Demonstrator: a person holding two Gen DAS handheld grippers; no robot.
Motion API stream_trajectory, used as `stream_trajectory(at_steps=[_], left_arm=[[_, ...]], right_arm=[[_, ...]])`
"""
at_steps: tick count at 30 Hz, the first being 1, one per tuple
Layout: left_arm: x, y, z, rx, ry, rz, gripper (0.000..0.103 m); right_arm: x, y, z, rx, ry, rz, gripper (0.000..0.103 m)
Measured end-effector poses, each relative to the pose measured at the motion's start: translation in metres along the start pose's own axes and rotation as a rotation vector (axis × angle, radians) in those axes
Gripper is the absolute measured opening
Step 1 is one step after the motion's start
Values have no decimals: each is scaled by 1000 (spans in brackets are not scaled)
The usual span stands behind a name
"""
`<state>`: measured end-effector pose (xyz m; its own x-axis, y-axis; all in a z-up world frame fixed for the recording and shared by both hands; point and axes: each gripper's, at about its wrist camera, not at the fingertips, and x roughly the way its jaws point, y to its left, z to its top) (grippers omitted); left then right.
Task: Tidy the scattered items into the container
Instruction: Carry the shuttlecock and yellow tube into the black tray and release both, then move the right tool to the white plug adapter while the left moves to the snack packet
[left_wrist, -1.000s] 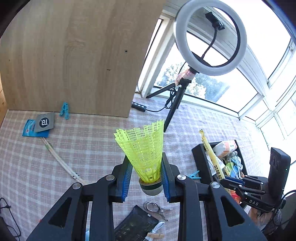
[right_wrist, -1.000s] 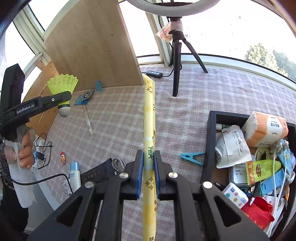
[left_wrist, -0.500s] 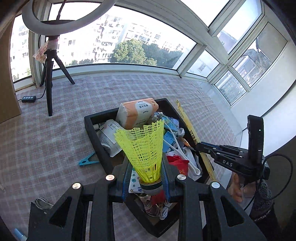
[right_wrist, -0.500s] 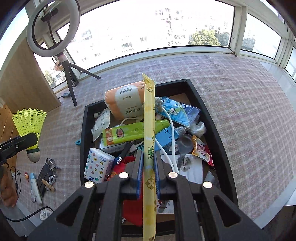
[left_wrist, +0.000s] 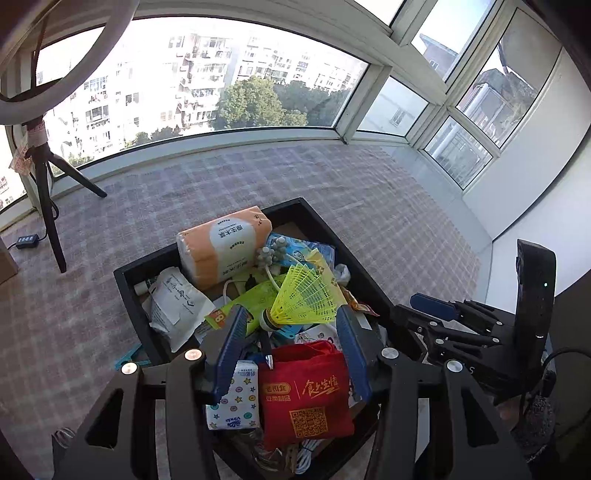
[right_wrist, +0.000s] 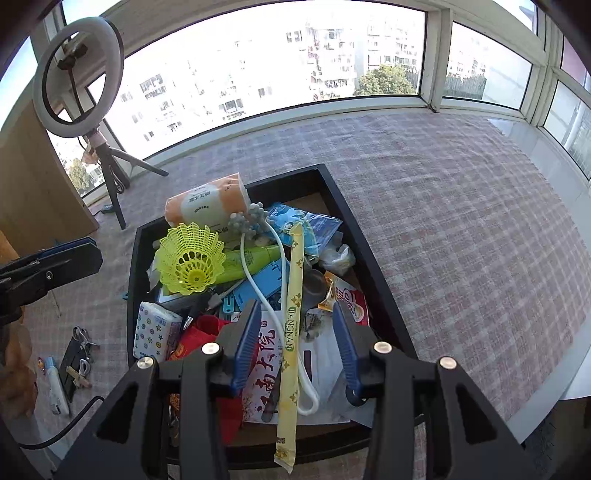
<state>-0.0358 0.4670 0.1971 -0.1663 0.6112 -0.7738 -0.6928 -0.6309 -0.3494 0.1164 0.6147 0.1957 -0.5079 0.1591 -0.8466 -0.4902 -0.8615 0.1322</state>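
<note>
Filling the middle of both wrist views, the black tray (right_wrist: 373, 280) sits on a checked cloth (right_wrist: 461, 206) and serves as the landmark, heaped with packets. An orange tissue pack (left_wrist: 221, 247) lies at the tray's far end, and a red pouch (left_wrist: 304, 391) lies at its near end, beside a small star-printed tissue packet (left_wrist: 232, 398). Over the near end hangs the left gripper (left_wrist: 291, 325), its jaws opening, the blue pads clear of everything. The yellow shuttlecock (left_wrist: 303, 299) lies tipped on its side on the heap in the tray's middle, just beyond and between those pads, touching neither as far as can be seen. The right gripper (right_wrist: 295, 328) hangs over the tray's near right part, its jaws likewise opening. The long yellow stick packet (right_wrist: 291, 332) lies lengthwise on the heap between its pads, free of both, its near end poking out over the tray's near rim. A white cable (right_wrist: 266, 280) loops beside it.
</note>
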Motion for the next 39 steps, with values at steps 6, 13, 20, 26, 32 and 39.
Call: stream_trajectory(at_steps=[6,13,20,26,32,39], left_arm=[[-23,20,-4,-19,-25,22,48],[-75,36,-15,-32,-84,63,48],[-153,72,-51,-42,-160,167,48],[-214,137,-109,-152,-199,312,49],[-248,196,-192,-318,-187,437,49],[-240,232,-276,-483,-130,462,49]], right_arm=[[-1,5,-2,0,5,28,40],[-16,34,-11,-66,0,96,40],[-40,87,-40,-210,2,213,40],[-45,129,-72,-302,48,308,40],[-43,166,-109,-402,110,370,40],[-34,204,-153,-495,188,414,40]])
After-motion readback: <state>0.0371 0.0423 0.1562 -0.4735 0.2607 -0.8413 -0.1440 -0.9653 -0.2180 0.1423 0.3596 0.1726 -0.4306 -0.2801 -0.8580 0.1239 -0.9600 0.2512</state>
